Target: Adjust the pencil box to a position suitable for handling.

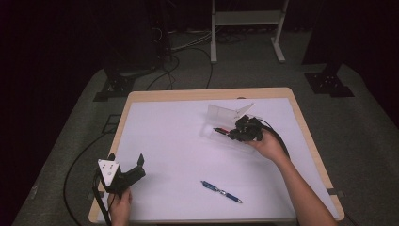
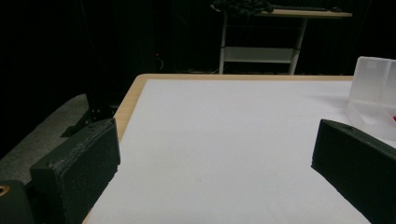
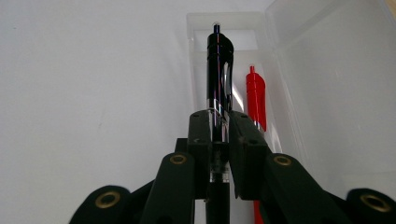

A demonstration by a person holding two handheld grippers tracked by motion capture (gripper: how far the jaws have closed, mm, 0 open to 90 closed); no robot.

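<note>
Black pen point(image 3: 218, 70) clamped in right claw point(image 3: 218, 122) over clear case point(image 3: 299, 88), beside red pen point(image 3: 256, 95); left claw point(image 2: 215, 158) open.

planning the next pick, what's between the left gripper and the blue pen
Nothing: in the high view, only bare white table lies between the left gripper and the blue pen.

No readable text, label, brand, number or sign anywhere. Black pen point(image 3: 218, 70), red pen point(image 3: 255, 95), blue pen point(image 1: 221, 191): barrels carry no legible print. Clear plastic case point(image 3: 327, 93): unmarked. White tabletop point(image 1: 179, 141): blank. Grey plate on left gripper point(image 1: 123, 175): holes, no lettering.
</note>
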